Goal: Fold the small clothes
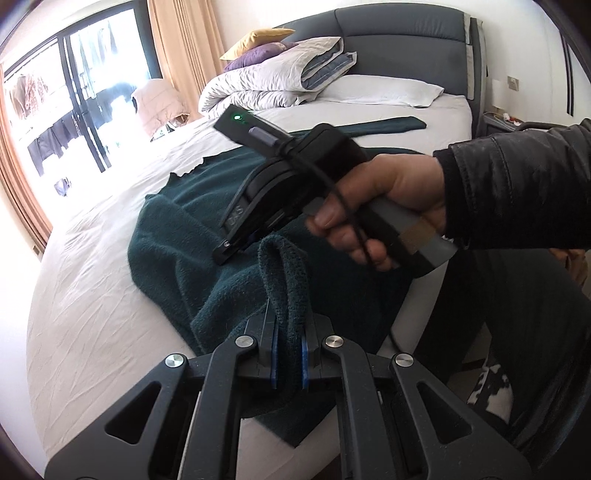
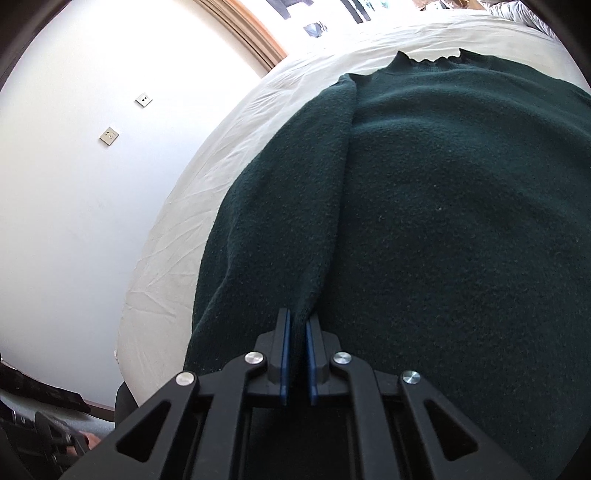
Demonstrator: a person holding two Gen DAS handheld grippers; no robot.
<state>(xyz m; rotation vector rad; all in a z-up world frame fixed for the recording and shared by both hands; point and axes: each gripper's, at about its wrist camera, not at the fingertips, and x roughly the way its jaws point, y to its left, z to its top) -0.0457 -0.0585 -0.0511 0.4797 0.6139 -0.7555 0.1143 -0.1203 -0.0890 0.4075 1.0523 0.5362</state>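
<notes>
Both tongs, left gripper [image 1: 288, 347] and right gripper [image 2: 297, 350], pinch the green sweater [image 2: 443, 221]; tugging apart could slip it loose.

Near half of bed [image 1: 85, 295]: bare white sheet left of dark green garment [image 1: 177, 243], free for passing. Strip of sheet also open between garment's far edge and bedding pile. Head of bed blocked: folded duvet [image 1: 266, 85], 2 cushions [image 1: 258, 48], white pillow [image 1: 384, 90], headboard [image 1: 406, 33] behind. Dark folded cloth [image 1: 384, 125] lies across far part. Right gripper [image 1: 231, 251] and hand [image 1: 384, 206] occupy space above garment's middle. Bed's left side: plain wall [image 2: 74, 184].
</notes>
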